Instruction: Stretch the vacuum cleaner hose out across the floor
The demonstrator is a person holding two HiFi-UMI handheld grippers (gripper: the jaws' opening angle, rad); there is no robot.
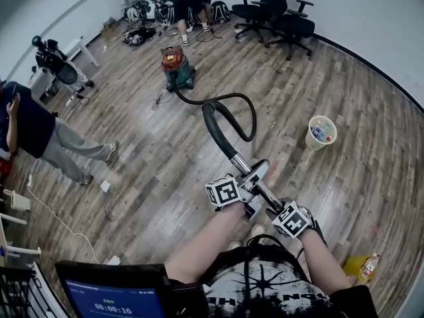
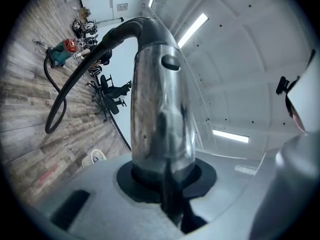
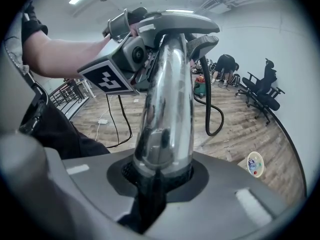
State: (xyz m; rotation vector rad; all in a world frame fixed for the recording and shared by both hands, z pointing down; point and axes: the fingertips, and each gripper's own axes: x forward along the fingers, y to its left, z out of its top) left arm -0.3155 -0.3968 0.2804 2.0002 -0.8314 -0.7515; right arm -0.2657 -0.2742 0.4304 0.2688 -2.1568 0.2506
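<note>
A red and teal vacuum cleaner (image 1: 177, 66) stands on the wood floor at the back. Its black hose (image 1: 246, 114) curls in a loop, then rises to a dark curved handle (image 1: 215, 121) and a chrome wand tube (image 1: 240, 163). My left gripper (image 1: 254, 179) is shut on that tube, and my right gripper (image 1: 272, 201) clamps it just behind. In the left gripper view the tube (image 2: 160, 114) stands between the jaws of that gripper (image 2: 165, 184), with the hose (image 2: 62, 96) trailing to the vacuum (image 2: 62, 52). The right gripper (image 3: 162, 176) grips the tube (image 3: 167, 109) the same way.
A cream bin (image 1: 322, 132) stands right of the hose loop. Black office chairs (image 1: 275, 15) sit at the back wall, where a person (image 1: 192, 2) bends over bags. Another person (image 1: 33, 128) stands at the left. A yellow bottle (image 1: 364, 267) lies near my right.
</note>
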